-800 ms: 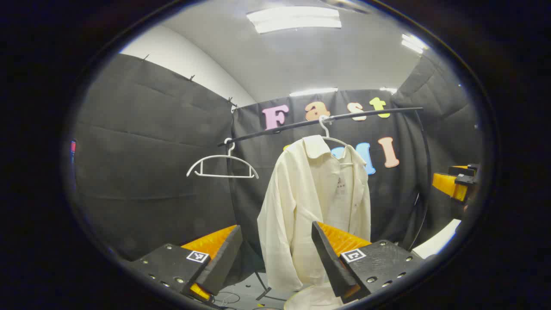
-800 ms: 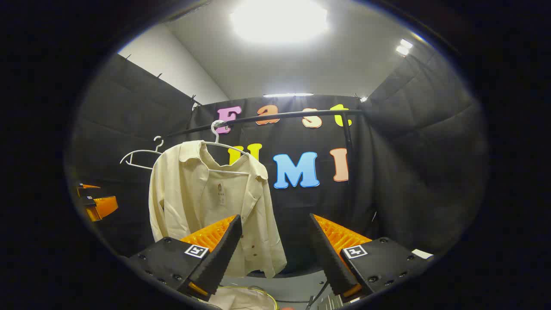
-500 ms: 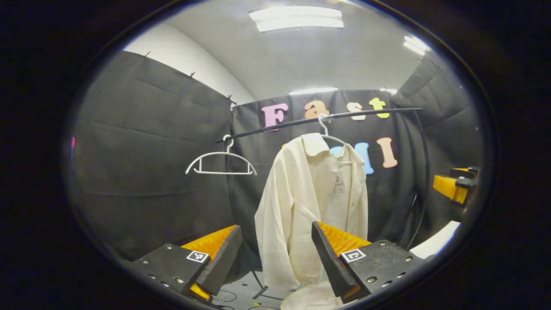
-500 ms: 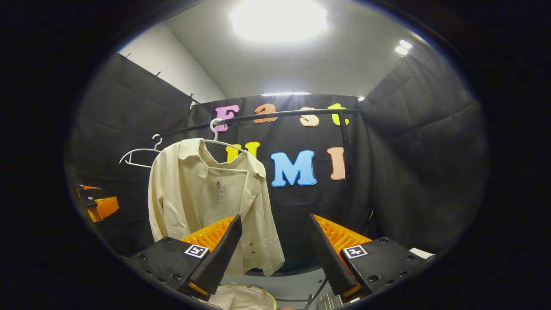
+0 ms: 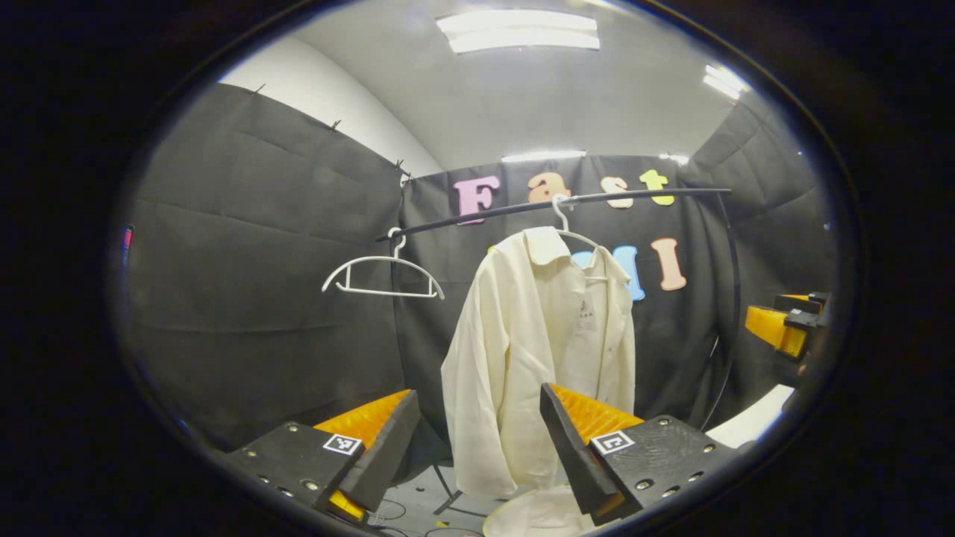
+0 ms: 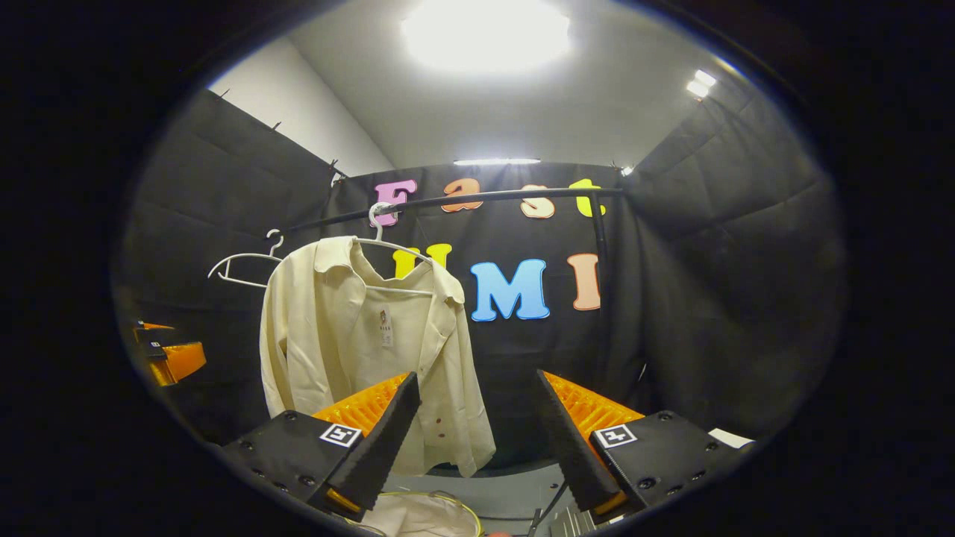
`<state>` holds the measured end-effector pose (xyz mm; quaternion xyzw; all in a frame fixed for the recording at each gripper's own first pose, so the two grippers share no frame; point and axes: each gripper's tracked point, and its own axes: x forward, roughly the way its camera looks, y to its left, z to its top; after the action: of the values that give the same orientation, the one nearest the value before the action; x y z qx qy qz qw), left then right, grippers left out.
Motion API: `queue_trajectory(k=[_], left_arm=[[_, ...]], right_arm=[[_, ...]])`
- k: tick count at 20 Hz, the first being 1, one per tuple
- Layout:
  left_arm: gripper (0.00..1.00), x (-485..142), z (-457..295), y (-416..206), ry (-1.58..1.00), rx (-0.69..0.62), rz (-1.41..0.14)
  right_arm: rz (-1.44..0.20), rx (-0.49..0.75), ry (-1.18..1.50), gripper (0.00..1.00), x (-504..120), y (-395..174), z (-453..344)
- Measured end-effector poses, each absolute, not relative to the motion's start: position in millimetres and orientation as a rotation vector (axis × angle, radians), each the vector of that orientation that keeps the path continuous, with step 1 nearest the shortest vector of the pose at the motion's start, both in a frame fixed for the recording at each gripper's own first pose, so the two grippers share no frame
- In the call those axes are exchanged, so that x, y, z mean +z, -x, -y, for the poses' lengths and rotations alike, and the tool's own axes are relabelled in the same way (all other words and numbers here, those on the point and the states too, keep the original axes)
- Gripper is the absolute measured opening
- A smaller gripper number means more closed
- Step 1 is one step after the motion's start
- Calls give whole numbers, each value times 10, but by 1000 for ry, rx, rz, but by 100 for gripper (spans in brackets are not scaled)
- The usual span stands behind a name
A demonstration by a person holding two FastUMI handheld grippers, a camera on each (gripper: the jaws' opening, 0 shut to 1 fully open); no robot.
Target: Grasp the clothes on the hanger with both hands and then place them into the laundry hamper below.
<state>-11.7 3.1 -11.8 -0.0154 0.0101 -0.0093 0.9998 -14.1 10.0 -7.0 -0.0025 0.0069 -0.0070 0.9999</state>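
Beyond the open left tool (image 5: pixel 477 436), shirt (image 5: pixel 533 350) hangs untouched.

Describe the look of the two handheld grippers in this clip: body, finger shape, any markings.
Left gripper and right gripper look alike: each has two wedge-shaped fingers that taper to an edge, ribbed on the inner faces, on dark blocky bases with round screws. Each base carries a small square black-and-white marker. No cables or sleeves can be made out on either.

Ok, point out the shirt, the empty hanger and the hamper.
shirt (image 6: pixel 328 350): right gripper view, left front panel.
empty hanger (image 5: pixel 382 276): left gripper view, between its arch and bar.
hamper (image 6: pixel 466 516): right gripper view, rim.
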Motion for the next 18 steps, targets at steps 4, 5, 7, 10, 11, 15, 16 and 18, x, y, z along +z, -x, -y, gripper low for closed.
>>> queue_trajectory(k=[4, 5, 7, 10, 11, 15, 16, 18], left_arm=[[95, -102, -83, 128, 35, -23, -9], [95, -91, -104, 132, 42, -21, -6], [96, -54, -102, 127, 72, -29, -1], [95, 53, -83, 86, 89, -25, 25], [95, 89, -96, 63, 83, -12, 29], [94, 135, 31, -128, 81, -6, 26], [94, 132, 61, -202, 80, -5, 23], [94, 153, 114, -371, 90, 3, 27]], right_arm=[[-2, -4, 4, 98, -32, 149, -233], [1, 3, 4, 97, -25, 140, -278], [1, 7, -3, 98, -7, 83, -348], [-12, 17, -24, 98, 4, -44, -440], [-11, 17, -25, 98, 19, -102, -445], [-31, 26, -11, 98, -38, -412, -472], [-32, 32, -9, 98, -45, -518, -481], [-17, 53, -16, 98, 4, -719, -512]])
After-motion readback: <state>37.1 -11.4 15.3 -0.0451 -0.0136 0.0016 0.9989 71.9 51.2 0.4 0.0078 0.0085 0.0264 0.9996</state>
